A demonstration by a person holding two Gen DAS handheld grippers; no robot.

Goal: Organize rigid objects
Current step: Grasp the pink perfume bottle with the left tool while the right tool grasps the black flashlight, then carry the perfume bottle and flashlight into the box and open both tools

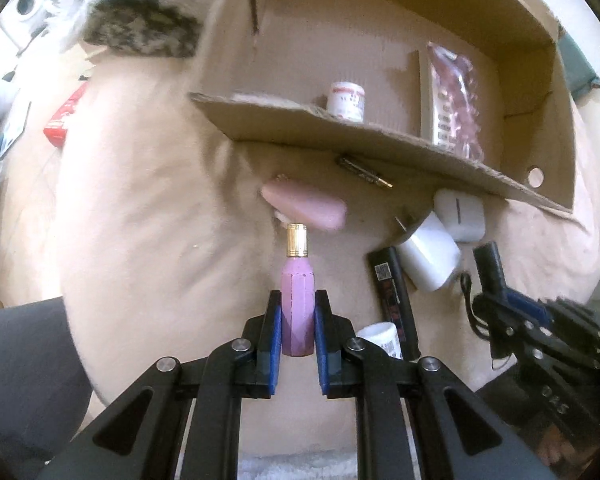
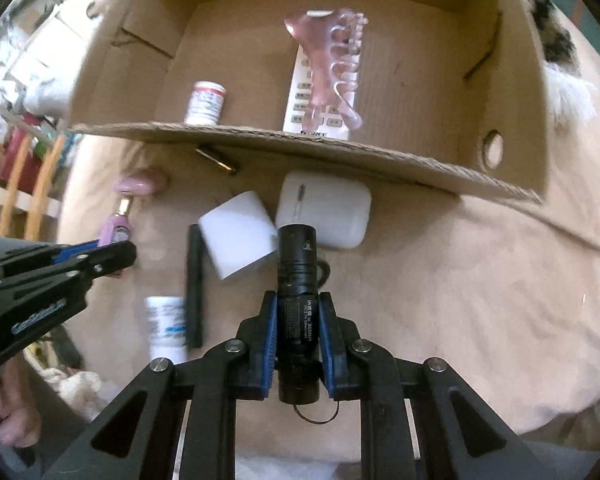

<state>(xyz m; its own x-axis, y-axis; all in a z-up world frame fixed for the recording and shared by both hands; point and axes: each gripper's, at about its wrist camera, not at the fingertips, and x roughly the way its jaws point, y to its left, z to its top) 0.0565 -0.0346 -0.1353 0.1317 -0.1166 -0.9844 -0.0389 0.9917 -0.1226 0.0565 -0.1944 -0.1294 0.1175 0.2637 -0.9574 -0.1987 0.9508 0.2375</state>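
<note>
Here, through my left wrist camera, my left gripper [image 1: 298,322] is clenched on a purple bottle [image 1: 297,308] with a gold cap, held below the cardboard box [image 1: 380,136], whose floor carries a small white jar [image 1: 346,101] and a remote [image 1: 444,120]. Through my right wrist camera, my right gripper [image 2: 299,322] grasps a black flashlight [image 2: 298,280], also below the box, just beside a white case [image 2: 324,210] and a white block [image 2: 236,236] lying on the beige blanket [image 2: 460,300].
</note>
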